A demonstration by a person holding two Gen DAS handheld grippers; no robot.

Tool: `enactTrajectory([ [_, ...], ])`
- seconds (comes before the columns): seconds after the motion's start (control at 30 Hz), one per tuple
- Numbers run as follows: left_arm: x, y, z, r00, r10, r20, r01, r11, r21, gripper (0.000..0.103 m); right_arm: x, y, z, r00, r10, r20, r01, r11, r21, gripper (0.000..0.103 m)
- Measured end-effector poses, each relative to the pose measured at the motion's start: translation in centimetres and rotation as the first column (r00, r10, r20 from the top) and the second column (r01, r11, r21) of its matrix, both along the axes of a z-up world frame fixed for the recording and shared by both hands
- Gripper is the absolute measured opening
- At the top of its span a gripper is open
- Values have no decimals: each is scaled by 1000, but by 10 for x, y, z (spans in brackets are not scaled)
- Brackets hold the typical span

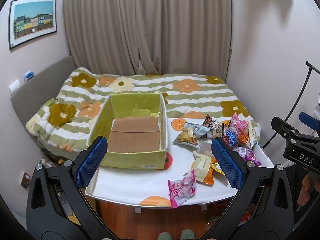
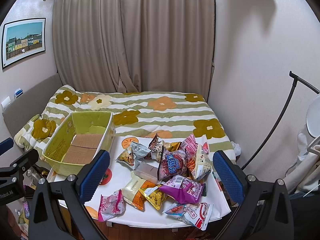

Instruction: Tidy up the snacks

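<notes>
An open green cardboard box (image 1: 132, 157) (image 2: 60, 167) with a bare brown bottom stands on the left of a small white table (image 1: 140, 184) (image 2: 120, 172). A heap of snack packets (image 1: 230, 136) (image 2: 176, 164) lies on the table's right half. A pink packet (image 1: 181, 189) (image 2: 111, 205) rests alone near the front edge. My left gripper (image 1: 160, 158) hovers open above the table's front, holding nothing. My right gripper (image 2: 160, 172) is open too, over the heap, with nothing between its fingers. It also shows at the right edge of the left wrist view, the right gripper (image 1: 296, 140).
A bed with a flowered striped quilt (image 1: 180, 94) (image 2: 160, 110) lies right behind the table. Beige curtains (image 1: 148, 26) hang at the back. A black lamp stand (image 2: 280, 124) and a white fan (image 2: 313, 118) stand to the right. Wooden floor shows below the table's front edge.
</notes>
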State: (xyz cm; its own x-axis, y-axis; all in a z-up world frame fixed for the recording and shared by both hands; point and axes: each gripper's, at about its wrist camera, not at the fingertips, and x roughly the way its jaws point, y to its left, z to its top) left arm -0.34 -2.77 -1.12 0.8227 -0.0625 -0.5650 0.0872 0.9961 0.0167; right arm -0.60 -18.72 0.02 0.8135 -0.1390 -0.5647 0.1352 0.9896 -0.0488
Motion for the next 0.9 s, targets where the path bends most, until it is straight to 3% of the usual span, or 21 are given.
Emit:
enactTrajectory([
  [0.27,6,5,1,1000,2,-10,-2,1000,-14,103,0,-1,0,1000,-1,-1,1,1000,1,103],
  [0.43,22,17,-7,997,-17,-70,16,1000,-17,103,-3,-4,-4,1000,1,7,-2,1000,15,103],
  [0.57,42,19,-43,978,-71,-194,65,997,-41,103,-4,-10,-22,1000,-26,-12,26,999,32,103],
  [0.67,55,15,-79,949,-127,-289,109,991,-80,103,-2,-18,-38,997,-54,-58,55,998,22,103],
  [0.9,67,-19,-157,883,-194,-427,169,981,-98,103,-4,-44,-90,982,-91,-165,94,995,13,103],
])
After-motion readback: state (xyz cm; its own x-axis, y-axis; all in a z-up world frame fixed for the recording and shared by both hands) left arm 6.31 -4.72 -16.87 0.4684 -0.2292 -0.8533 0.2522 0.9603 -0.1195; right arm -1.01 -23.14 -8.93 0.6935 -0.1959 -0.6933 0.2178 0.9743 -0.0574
